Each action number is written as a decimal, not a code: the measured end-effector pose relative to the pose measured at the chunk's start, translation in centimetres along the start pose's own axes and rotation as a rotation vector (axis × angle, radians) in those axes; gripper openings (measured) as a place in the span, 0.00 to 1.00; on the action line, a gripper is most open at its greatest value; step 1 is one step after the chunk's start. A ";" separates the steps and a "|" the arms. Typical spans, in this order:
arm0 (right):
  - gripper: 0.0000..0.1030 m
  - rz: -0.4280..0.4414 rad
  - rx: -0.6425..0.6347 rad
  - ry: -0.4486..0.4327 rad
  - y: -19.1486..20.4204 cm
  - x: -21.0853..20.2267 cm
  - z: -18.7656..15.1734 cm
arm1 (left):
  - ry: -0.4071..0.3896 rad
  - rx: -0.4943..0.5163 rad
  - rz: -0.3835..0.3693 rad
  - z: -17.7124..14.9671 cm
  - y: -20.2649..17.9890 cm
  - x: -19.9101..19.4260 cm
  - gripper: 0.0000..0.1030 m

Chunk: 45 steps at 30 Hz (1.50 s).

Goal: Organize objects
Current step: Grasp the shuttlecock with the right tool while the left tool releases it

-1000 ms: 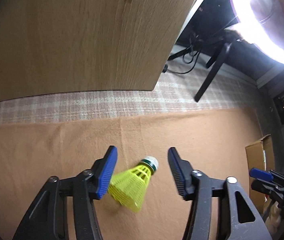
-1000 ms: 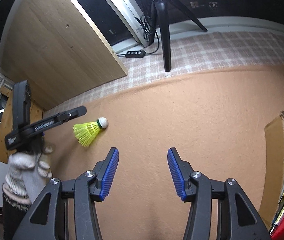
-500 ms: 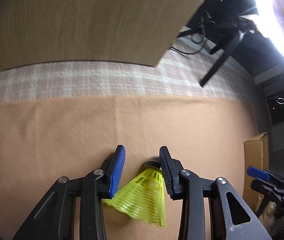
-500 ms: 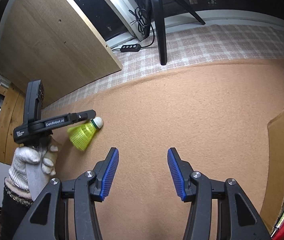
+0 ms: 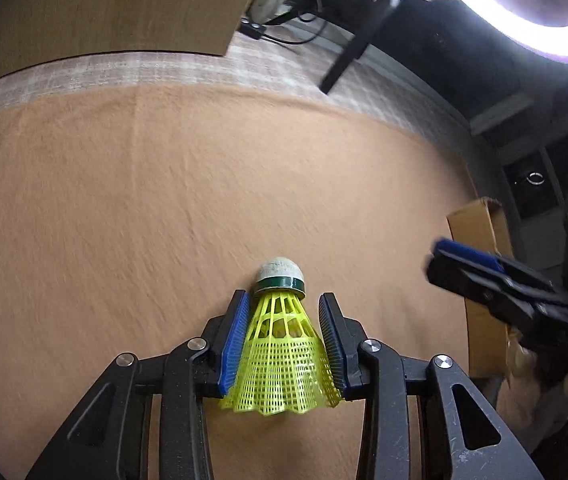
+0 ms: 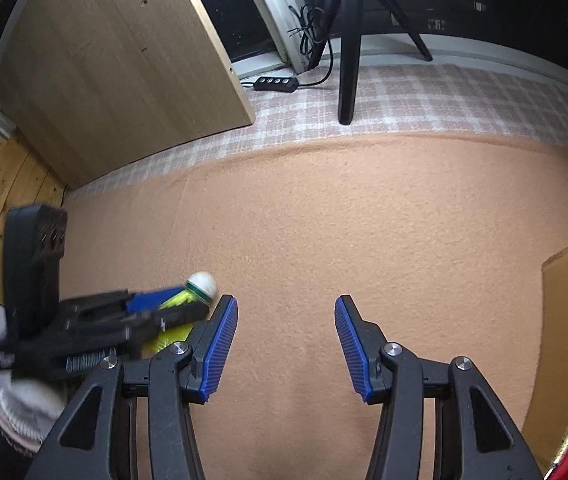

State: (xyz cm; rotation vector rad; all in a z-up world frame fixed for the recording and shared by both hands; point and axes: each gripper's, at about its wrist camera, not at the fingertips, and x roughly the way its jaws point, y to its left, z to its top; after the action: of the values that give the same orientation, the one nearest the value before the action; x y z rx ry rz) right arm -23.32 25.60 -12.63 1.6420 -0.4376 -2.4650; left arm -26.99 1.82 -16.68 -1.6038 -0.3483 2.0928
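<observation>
On the left tongs (image 6: 187,306), blurred, unreadable lettering.

You can find only one printed mark, white lettering along the side of the left tongs (image 6: 187,306) at about eight o'clock in the right wrist view. It is too blurred to read. Nothing else carries legible text.

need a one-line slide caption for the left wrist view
Left gripper shut on a yellow shuttlecock by its skirt, cork pointing away, over the tan mat; right gripper's fingers at right.
</observation>
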 end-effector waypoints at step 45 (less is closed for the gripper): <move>0.47 0.128 -0.017 0.160 3.6 4.2 -2.6 | -0.066 0.140 0.071 -5.7 -5.1 -0.4 0.52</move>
State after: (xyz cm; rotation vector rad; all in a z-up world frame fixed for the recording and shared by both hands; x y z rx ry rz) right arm -22.72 20.56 -16.12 1.7309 -0.4828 -2.2204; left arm -20.32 5.49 -15.50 -1.4891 -0.1655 2.1752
